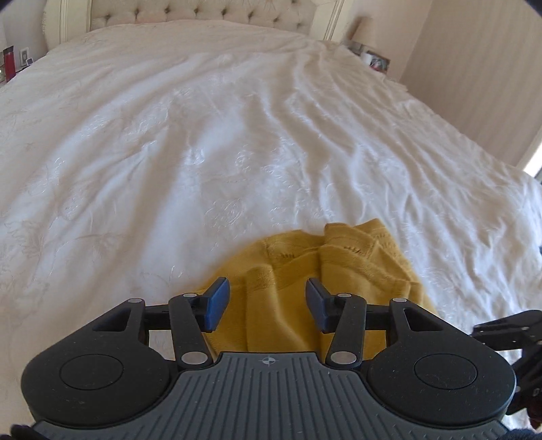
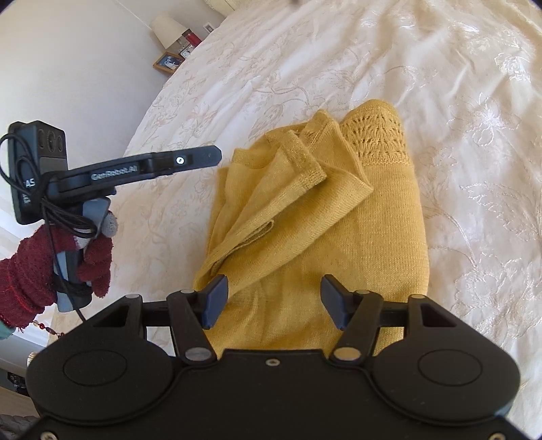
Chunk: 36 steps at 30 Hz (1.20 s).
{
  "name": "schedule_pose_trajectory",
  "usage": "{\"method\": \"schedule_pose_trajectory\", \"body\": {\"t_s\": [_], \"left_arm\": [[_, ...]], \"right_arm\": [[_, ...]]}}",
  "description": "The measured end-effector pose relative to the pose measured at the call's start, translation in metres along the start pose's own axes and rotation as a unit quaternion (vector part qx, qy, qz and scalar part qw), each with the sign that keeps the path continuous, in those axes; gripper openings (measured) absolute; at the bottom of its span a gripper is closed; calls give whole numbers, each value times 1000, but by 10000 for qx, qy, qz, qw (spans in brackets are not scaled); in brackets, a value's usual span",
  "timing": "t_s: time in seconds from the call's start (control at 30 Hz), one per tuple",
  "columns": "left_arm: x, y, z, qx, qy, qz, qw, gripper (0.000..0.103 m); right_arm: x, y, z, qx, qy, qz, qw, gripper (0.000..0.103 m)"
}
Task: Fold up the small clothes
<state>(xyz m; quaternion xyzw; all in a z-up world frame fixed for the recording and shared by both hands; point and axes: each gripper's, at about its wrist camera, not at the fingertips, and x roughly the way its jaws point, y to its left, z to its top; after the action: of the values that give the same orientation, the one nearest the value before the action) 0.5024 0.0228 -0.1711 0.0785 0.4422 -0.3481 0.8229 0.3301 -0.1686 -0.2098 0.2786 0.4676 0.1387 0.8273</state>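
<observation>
The mustard-yellow knitted garment (image 2: 338,220) is lying part-folded on the white embroidered bedspread (image 1: 203,135). The left gripper (image 1: 267,304) and right gripper (image 2: 274,301) are hovering with jaws apart, gripping nothing. Judged next: one gripper taking the loose left flap and folding it in.

White bedspread (image 1: 203,135), tufted headboard (image 1: 189,13), perhaps daylit.
</observation>
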Motion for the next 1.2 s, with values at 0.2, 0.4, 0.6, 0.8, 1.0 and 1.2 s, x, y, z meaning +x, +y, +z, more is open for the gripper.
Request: {"method": "schedule_pose_trajectory", "body": {"t_s": [0.2, 0.4, 0.6, 0.8, 1.0, 1.2], "left_arm": [[39, 8, -3, 164, 580, 1146, 9916, 49], [22, 47, -7, -934, 380, 1748, 9794, 50], [-28, 68, -30, -1556, 131, 1793, 9713, 49], [-68, 68, -70, -2160, 112, 1718, 9611, 50], [-71, 57, -90, -2279, 346, 1559, 9605, 50], [-68, 35, -83, -1965, 296, 1329, 9710, 50]], "right_arm": [[1, 2, 2, -28, -4, -32, 10000, 65], [5, 0, 15, -59, -46, -59, 10000, 70], [16, -11, 26, 374, -95, -63, 9992, 71], [41, 9, 56, 347, -204, 71, 9992, 72], [73, 54, 87, -189, -187, 542, 9982, 72], [54, 54, 82, -381, -238, 529, 9976, 72]]}}
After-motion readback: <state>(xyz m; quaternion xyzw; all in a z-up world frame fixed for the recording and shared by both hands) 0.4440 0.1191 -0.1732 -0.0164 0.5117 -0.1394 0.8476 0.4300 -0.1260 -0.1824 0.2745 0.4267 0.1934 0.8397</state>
